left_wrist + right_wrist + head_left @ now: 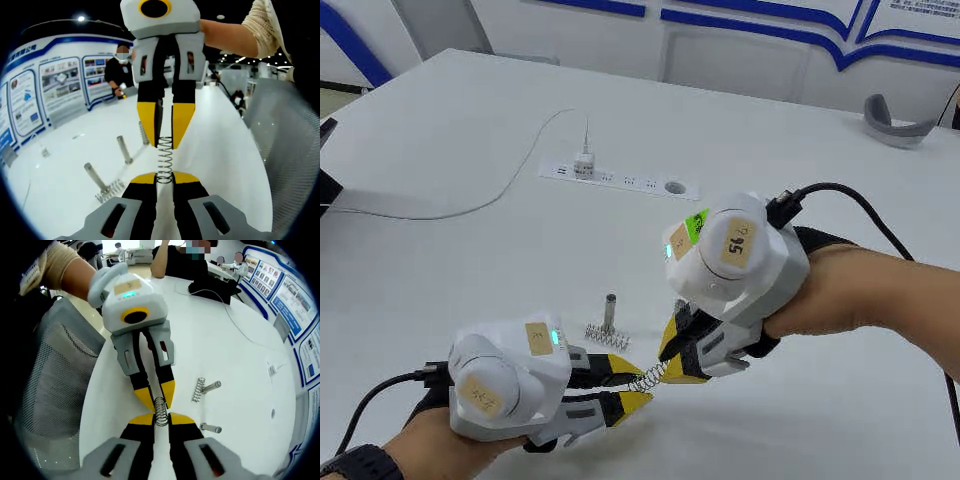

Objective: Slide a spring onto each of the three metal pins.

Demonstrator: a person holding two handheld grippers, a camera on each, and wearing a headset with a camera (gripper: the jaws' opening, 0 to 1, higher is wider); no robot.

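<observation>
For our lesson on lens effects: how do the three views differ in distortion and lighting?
Head view: straight lines, soft even light, spring sharp, faint shadows on the table. Left gripper view: strong fisheye bends the wall panels. Right gripper view: table edge bows.

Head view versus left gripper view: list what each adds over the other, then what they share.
Head view adds: a power strip with a plugged charger, and a grey curved object. Left gripper view adds: wall posters, a mesh chair, a second pin. Shared: left gripper and right gripper shut on one spring, a pin with a loose spring beside it.
</observation>
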